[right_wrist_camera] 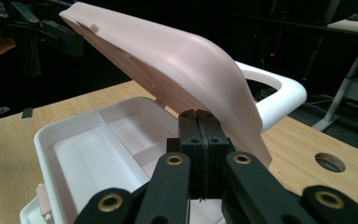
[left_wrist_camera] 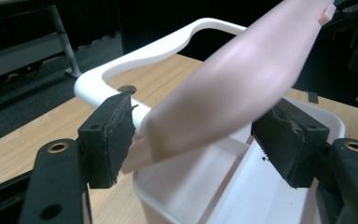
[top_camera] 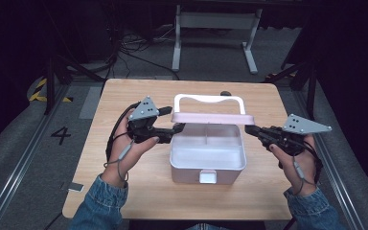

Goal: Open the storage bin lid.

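High view: white box (top_camera: 207, 163) open, pink lid (top_camera: 212, 118) raised, compartments bare.

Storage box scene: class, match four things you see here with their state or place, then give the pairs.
1 pink lid
2 white handle
3 left gripper
4 right gripper

A jaws pressed together
B raised, tilted over the open box
C jaws apart, either side of the lid's edge
D behind the lid, at the box's far side

Pairs: 1-B, 2-D, 3-C, 4-A
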